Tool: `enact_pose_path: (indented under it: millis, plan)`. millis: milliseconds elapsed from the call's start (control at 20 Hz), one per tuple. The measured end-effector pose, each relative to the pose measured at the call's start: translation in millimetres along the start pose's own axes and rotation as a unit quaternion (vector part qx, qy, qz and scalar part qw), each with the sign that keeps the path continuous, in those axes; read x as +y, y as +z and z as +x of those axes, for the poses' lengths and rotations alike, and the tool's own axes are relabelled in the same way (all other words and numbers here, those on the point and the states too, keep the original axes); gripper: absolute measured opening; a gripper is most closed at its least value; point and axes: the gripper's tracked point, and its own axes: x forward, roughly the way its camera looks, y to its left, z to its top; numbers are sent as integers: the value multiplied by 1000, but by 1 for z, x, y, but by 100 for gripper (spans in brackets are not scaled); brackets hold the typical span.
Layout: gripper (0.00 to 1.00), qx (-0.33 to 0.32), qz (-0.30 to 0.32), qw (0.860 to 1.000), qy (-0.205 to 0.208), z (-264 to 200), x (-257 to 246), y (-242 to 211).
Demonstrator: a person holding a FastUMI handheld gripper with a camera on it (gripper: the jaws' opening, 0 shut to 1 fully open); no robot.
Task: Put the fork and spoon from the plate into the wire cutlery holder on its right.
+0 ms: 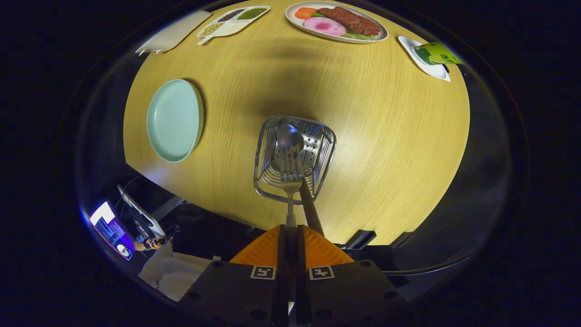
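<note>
You are looking straight down on the round table, with the empty green plate lying at ten o'clock from the fingers. The wire cutlery holder is standing dead ahead at twelve, spoon already inside. Your gripper is pinching the fork by its handle, long axis running twelve-to-six, tines pointing down into the holder's mouth.

No readable words or numbers showed anywhere: the gripper, closed on the fork handle, carried two square black-and-white marker tags without letters, and the green packet on the far small white plate bore print too small to read.
</note>
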Motion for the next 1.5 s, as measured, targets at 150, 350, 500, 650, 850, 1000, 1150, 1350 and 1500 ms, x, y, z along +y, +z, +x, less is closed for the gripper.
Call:
enact_pose_path:
  millis: [150, 350, 500, 650, 850, 1000, 1150, 1350, 1500]
  plan:
    - [12, -2, 7, 1000, 4, -2, -1, 0]
    - [14, -18, 9, 1000, 10, -9, 0, 8]
    - [15, -38, 8, 999, 19, -20, 2, 17]
    - [47, -96, 2, 995, 41, -45, 8, 28]
    - [100, -216, 15, 972, 88, -92, 28, 41]
    - [99, -317, 19, 943, 98, -132, 39, 45]
    - [99, -412, 24, 904, 112, -171, 51, 45]
    - [99, -506, 23, 855, 111, -215, 59, 40]
    - [99, -580, 28, 809, 89, -256, 53, 33]
